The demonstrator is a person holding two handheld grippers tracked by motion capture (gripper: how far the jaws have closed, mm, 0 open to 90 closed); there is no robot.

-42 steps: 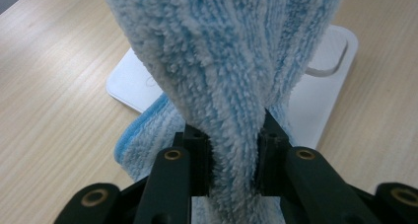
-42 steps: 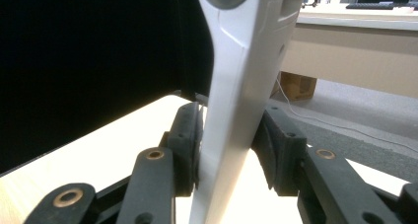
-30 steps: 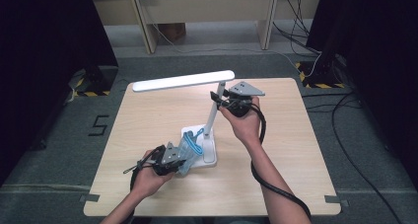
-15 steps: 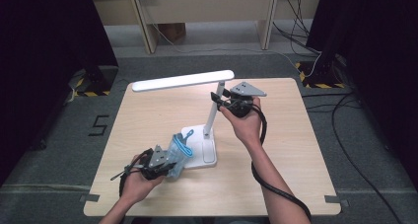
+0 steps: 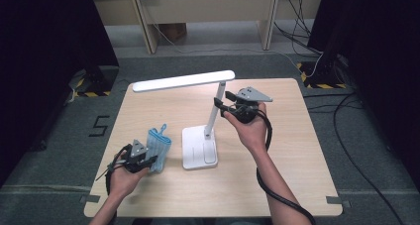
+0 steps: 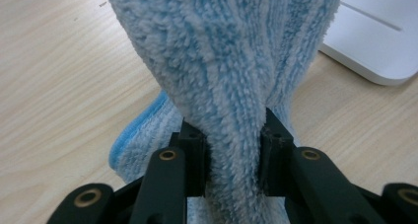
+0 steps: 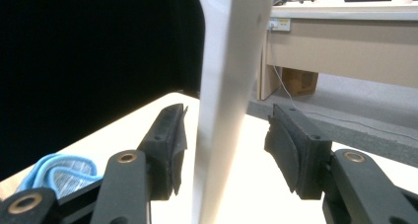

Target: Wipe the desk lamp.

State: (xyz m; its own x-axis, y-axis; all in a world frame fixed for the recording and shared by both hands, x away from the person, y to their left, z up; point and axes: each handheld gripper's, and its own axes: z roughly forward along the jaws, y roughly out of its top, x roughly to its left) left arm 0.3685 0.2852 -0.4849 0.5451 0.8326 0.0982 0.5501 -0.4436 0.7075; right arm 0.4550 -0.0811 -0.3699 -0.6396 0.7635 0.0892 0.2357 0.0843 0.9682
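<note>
Step in hand: wiping of the desk lamp (image 5: 205, 117) looks to be at its close or at a pause; cloth drawn clear of the lamp base, steadying hold on the stem let go.
Left gripper (image 5: 144, 160): clenched on the blue cloth (image 5: 158, 144); in the left gripper view both pads pinch a bunched fold of the cloth (image 6: 231, 81); rest of the cloth stands up above the jaws, lower hem trailing on the tabletop (image 5: 277, 136).
Right gripper (image 5: 224, 103): released; jaws have just been opening; in the right gripper view the lamp stem (image 7: 226, 86) stands between the jaws, with a gap on each side, touching neither.
Cloth, place: near the left front of the tabletop, just beside the lamp base, apart from it.
Lamp, place: mid-tabletop, base flat, stem leaning slightly, light bar level and reaching out to the left.
Next move, judged: right gripper backs straight off the stem without knocking it; left either lays the cloth down or carries it up to the light bar; in the latter case the stem wants re-gripping first, since the base is light.
Risk: a sideways drag by the right jaws could tip the lamp.
</note>
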